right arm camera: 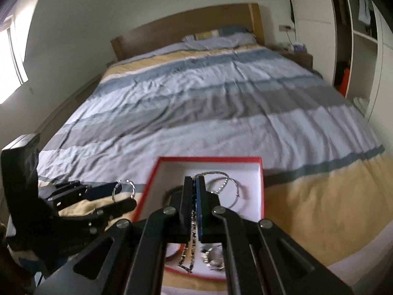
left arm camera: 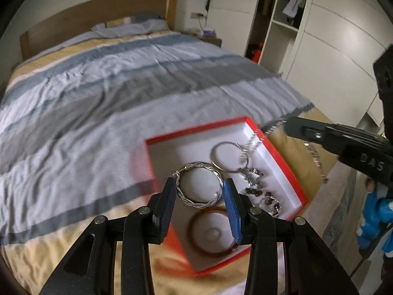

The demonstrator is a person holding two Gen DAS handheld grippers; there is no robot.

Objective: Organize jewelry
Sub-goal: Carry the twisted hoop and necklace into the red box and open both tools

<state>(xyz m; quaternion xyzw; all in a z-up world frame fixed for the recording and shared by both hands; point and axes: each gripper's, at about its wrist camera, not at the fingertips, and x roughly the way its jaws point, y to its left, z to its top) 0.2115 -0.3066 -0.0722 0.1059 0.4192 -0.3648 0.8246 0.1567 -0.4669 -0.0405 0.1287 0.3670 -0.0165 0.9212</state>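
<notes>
A red box (left arm camera: 196, 129) with a white inside lies near the foot of the bed. In it are a plain silver bangle (left arm camera: 228, 157), a brown bangle (left arm camera: 211, 233) and dark beaded pieces (left arm camera: 260, 194). Just above its near-left part, my left gripper (left arm camera: 199, 182) is shut on a twisted silver hoop (left arm camera: 200, 186), the pads pressing on both its sides. My right gripper (right arm camera: 195, 179) is shut on a thin silver chain (right arm camera: 190, 253) that hangs below the fingers over the box (right arm camera: 211, 158). From the left wrist, the right gripper (left arm camera: 287, 123) comes in from the right with the chain (left arm camera: 316, 157) trailing. The left gripper (right arm camera: 126, 193) holds the hoop (right arm camera: 125, 189) left of the box.
The bed's striped blue, grey and tan duvet (left arm camera: 122, 86) runs back to a wooden headboard (right arm camera: 186, 27). White wardrobes (left arm camera: 331, 36) with an open shelf bay stand on the right, and a bedside table (right arm camera: 299, 54) by the headboard. A blue gloved hand (left arm camera: 375, 209) shows at right.
</notes>
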